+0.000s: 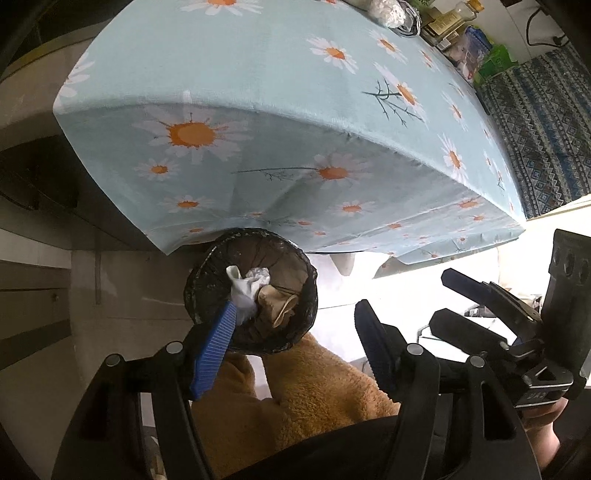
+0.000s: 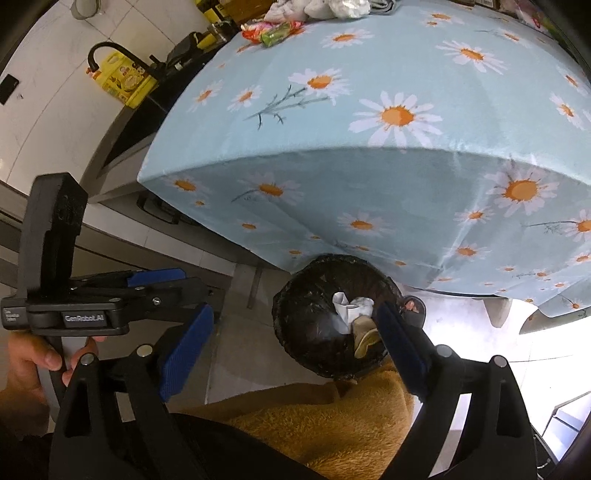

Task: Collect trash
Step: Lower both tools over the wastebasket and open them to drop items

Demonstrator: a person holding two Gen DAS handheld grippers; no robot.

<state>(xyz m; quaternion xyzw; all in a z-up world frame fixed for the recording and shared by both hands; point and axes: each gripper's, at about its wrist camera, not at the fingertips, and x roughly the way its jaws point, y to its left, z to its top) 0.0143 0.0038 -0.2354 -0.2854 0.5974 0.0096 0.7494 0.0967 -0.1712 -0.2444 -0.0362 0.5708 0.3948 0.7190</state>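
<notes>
A round bin with a black liner [image 1: 207, 280] stands on the floor under the table's front edge. White crumpled paper [image 1: 242, 291] and brown paper [image 1: 275, 304] lie inside it. My left gripper [image 1: 295, 332] hovers open above the bin, nothing between its blue pads [image 1: 216, 343]. In the right wrist view the same bin [image 2: 306, 325] holds the white paper [image 2: 349, 308]. My right gripper [image 2: 295, 332] hangs open over it, its right finger over the bin's rim. Each gripper shows in the other's view: the right one [image 1: 454, 302], the left one [image 2: 177, 286].
The table with a light-blue daisy cloth [image 1: 295, 74] fills the upper view. Snack wrappers [image 2: 273, 31] and crumpled white items [image 2: 332, 7] lie at its far edge, next to bottles and boxes [image 1: 461, 33]. An orange fleece garment [image 2: 314, 417] on the person is below the grippers.
</notes>
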